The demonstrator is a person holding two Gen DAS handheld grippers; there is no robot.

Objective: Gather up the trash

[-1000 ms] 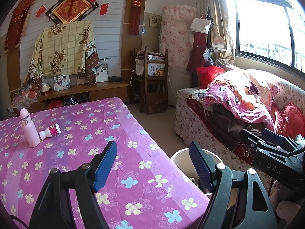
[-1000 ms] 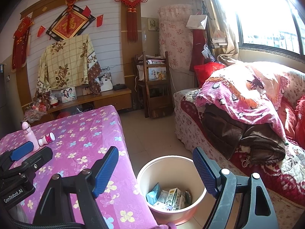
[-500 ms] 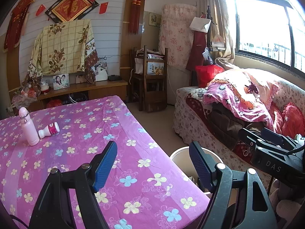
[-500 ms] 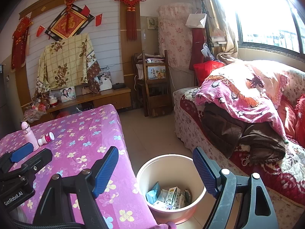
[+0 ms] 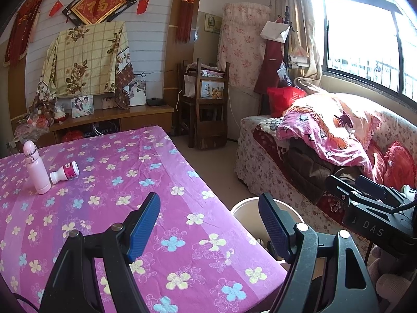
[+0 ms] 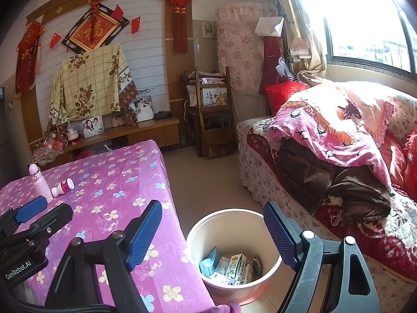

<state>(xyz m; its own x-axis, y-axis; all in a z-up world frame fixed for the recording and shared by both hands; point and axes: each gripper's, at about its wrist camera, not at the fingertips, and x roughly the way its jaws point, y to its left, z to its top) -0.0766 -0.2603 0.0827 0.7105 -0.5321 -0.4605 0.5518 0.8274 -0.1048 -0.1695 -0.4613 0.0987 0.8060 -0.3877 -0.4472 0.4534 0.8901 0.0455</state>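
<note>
A small white bottle with a pink label [image 5: 65,172] [image 6: 63,186] lies on its side on the purple flowered tablecloth [image 5: 146,172], beside an upright pink flask [image 5: 36,168] [image 6: 39,182], far left. A pink bin [image 6: 208,237] on the floor by the table's right edge holds several cartons and wrappers [image 6: 229,267]; only its rim [image 5: 242,204] shows in the left wrist view. My left gripper [image 5: 208,221] hovers open over the table's near corner, nothing between its fingers. My right gripper [image 6: 212,228] hangs open and empty above the bin.
A sofa [image 6: 325,156] piled with blankets and a brown jacket runs along the right under the window. A wooden chair [image 6: 211,114] and a low cabinet [image 6: 146,130] with photos stand at the back wall. Bare floor [image 6: 203,177] lies between table and sofa.
</note>
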